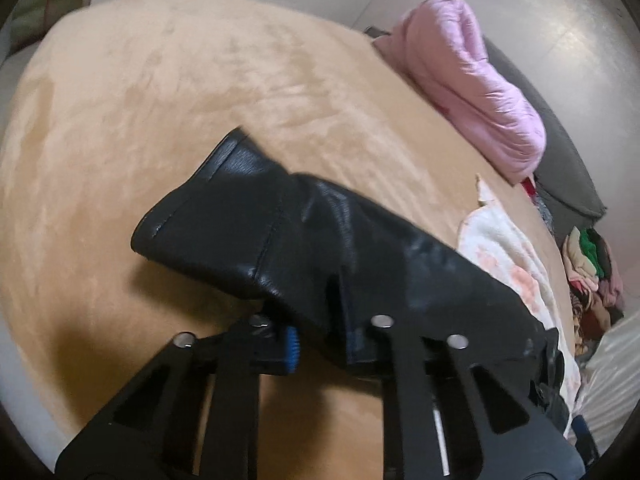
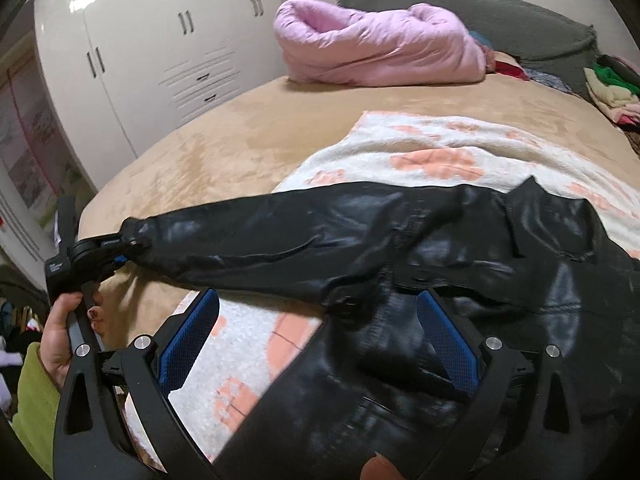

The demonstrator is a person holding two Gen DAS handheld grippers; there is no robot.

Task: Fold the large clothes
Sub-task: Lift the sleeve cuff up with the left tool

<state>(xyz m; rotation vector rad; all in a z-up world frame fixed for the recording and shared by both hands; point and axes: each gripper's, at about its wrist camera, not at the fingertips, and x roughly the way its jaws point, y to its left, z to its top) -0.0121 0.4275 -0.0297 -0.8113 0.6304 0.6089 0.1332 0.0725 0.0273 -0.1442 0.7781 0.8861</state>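
A black leather jacket [image 2: 460,280] lies on a white blanket with peach paw prints [image 2: 440,148] on a tan bed [image 2: 240,132]. My left gripper [image 1: 320,344] is shut on the jacket's sleeve [image 1: 256,224] near the cuff and holds it stretched out to the left above the bed; it also shows in the right wrist view [image 2: 120,252] gripping the sleeve end. My right gripper [image 2: 320,336] is open, its blue pads [image 2: 188,336] spread over the jacket's body, holding nothing.
A rolled pink quilt [image 2: 380,48] lies at the head of the bed by a grey headboard [image 2: 500,12]. A pile of mixed clothes [image 2: 612,88] sits at the right edge. White wardrobes [image 2: 140,40] stand beyond the left side.
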